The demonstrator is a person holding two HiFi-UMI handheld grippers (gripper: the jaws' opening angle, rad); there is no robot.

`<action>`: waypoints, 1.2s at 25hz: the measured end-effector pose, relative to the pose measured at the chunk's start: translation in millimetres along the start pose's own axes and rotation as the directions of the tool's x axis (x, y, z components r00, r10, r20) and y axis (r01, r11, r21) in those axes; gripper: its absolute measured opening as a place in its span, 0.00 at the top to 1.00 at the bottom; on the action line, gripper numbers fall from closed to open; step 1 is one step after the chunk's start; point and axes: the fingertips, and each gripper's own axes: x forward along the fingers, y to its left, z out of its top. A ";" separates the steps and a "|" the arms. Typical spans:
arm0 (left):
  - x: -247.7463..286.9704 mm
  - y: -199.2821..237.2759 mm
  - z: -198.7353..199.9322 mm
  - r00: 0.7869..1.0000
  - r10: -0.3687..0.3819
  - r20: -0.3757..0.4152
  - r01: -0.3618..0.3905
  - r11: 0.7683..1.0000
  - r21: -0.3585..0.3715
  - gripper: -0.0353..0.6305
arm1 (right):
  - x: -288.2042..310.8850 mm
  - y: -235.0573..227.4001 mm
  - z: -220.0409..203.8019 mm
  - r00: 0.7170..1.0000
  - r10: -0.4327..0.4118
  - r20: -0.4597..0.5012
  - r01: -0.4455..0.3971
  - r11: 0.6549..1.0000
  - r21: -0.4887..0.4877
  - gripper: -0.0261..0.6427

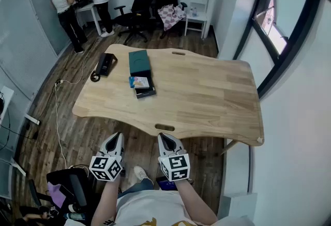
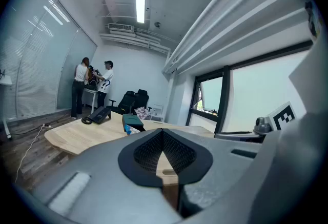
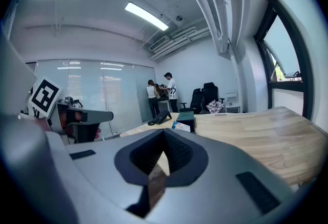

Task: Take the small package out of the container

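With jaws closed and empty, the left gripper (image 1: pixel 116 139) and right gripper (image 1: pixel 166 140) hung short of the table (image 1: pixel 207 95), the small package (image 1: pixel 140 83) lying ahead, roughly equidistant.

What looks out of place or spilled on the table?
Nothing stands out. The green box and the small package by it lie flat, and nothing is spilled. A black device with a coiled cable sits near the table edge.

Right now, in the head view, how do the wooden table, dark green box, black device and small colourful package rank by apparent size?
1. wooden table, by far the largest
2. dark green box
3. black device, narrower than the box but close to it, so this order is unsure
4. small colourful package, the smallest
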 end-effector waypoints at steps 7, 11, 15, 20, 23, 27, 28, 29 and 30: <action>6.2 1.6 3.3 1.000 0.009 -0.001 -0.009 1.000 0.001 0.94 | 2.3 -7.5 -0.4 1.000 0.006 -0.011 -0.006 1.000 -0.005 0.95; 6.5 4.9 9.1 1.000 0.006 0.018 -0.006 1.000 -0.027 0.94 | 4.1 -9.9 0.5 1.000 0.024 -0.012 -0.024 1.000 0.006 0.95; 9.9 6.3 8.9 1.000 0.010 0.018 -0.010 0.999 -0.040 0.94 | 5.3 -16.1 -1.6 1.000 0.021 -0.015 -0.020 0.999 0.043 0.95; 20.0 10.9 3.8 1.000 0.021 -0.003 -0.021 0.999 -0.036 0.94 | 9.2 -22.9 -6.6 1.000 0.017 -0.023 -0.015 0.998 0.059 0.95; 25.9 15.6 7.0 1.000 0.019 0.002 -0.019 0.999 -0.038 0.94 | 14.2 -26.1 -8.0 0.999 0.009 -0.030 -0.007 0.998 0.064 0.95; 46.0 28.1 7.9 1.000 0.022 0.002 -0.022 0.998 -0.054 0.94 | 28.2 -37.3 -5.4 0.999 -0.003 -0.033 0.005 0.998 0.063 0.95; 53.7 32.2 6.1 1.000 0.023 -0.003 -0.023 0.998 -0.061 0.94 | 33.0 -42.3 -5.9 0.999 -0.011 -0.037 0.013 0.998 0.064 0.95; 61.8 36.6 4.4 1.000 0.022 -0.007 -0.022 0.997 -0.068 0.94 | 38.3 -47.8 -6.8 0.999 -0.021 -0.043 0.024 0.998 0.067 0.95; 70.3 41.4 3.3 1.000 0.019 -0.010 -0.020 0.997 -0.072 0.94 | 44.2 -53.4 -7.7 0.998 -0.032 -0.049 0.035 0.997 0.069 0.95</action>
